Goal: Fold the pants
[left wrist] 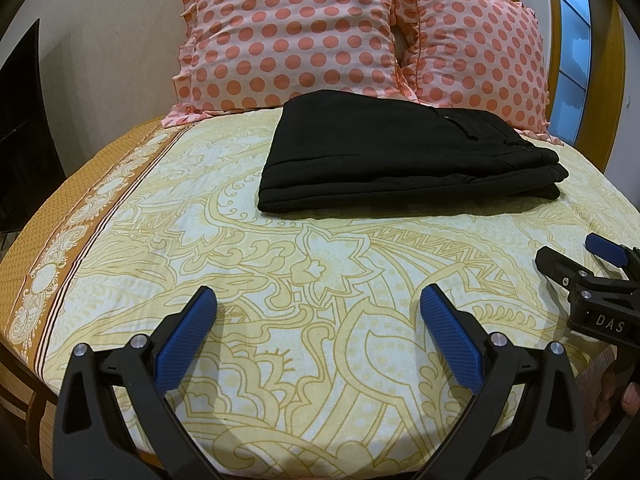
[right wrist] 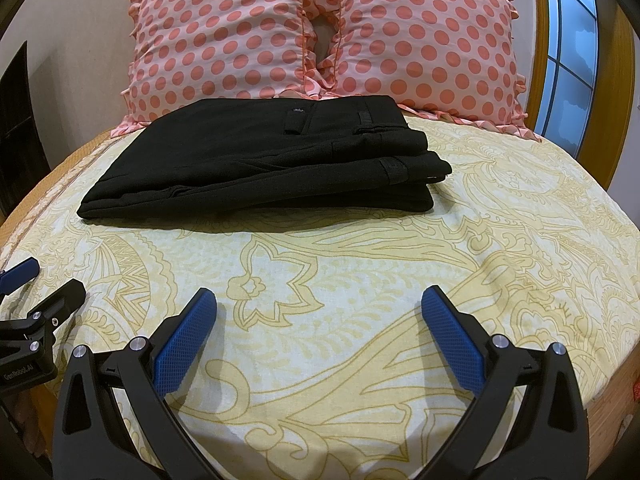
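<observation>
Black pants (left wrist: 400, 152) lie folded in a flat stack on the bed, just in front of the pillows; they also show in the right wrist view (right wrist: 264, 160). My left gripper (left wrist: 318, 300) is open and empty, low over the sheet, well short of the pants. My right gripper (right wrist: 318, 300) is open and empty too, over the near part of the bed. Each gripper shows at the edge of the other's view: the right one (left wrist: 576, 256) and the left one (right wrist: 48, 280).
The bed has a yellow patterned sheet (left wrist: 280, 280) with an orange border (left wrist: 48, 248) at the left. Two pink polka-dot pillows (right wrist: 224, 36) (right wrist: 428, 36) lean at the head. A wooden frame and window (right wrist: 572, 60) stand at the right.
</observation>
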Tool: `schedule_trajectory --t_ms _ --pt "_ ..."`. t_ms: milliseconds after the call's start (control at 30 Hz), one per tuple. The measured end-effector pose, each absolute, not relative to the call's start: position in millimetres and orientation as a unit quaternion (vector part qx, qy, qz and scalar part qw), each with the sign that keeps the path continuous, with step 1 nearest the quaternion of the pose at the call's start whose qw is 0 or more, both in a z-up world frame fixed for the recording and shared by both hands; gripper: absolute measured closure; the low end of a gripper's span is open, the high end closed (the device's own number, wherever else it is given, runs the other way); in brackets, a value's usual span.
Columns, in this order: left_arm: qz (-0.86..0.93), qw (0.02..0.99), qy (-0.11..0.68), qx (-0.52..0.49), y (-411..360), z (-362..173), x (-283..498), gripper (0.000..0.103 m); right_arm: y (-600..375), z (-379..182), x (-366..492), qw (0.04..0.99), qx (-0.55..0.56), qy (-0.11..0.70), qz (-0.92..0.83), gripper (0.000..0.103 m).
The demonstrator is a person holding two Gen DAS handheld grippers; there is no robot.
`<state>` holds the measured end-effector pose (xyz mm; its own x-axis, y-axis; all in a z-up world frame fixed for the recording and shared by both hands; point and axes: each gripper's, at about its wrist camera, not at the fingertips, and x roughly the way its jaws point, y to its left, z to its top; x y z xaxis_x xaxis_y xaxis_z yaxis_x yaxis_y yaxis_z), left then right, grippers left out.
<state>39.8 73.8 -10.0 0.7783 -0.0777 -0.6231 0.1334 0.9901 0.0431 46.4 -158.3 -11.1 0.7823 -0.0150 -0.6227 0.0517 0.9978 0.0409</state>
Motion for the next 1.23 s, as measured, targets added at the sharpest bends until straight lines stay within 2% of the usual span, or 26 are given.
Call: schedule_trajectory --t_ms 1233 --pt "-0.063 0.942 0.327 0.044 73.5 -8.9 43.1 0.002 -157.3 -11.2 46.4 0.944 0.028 0.329 -0.019 0.001"
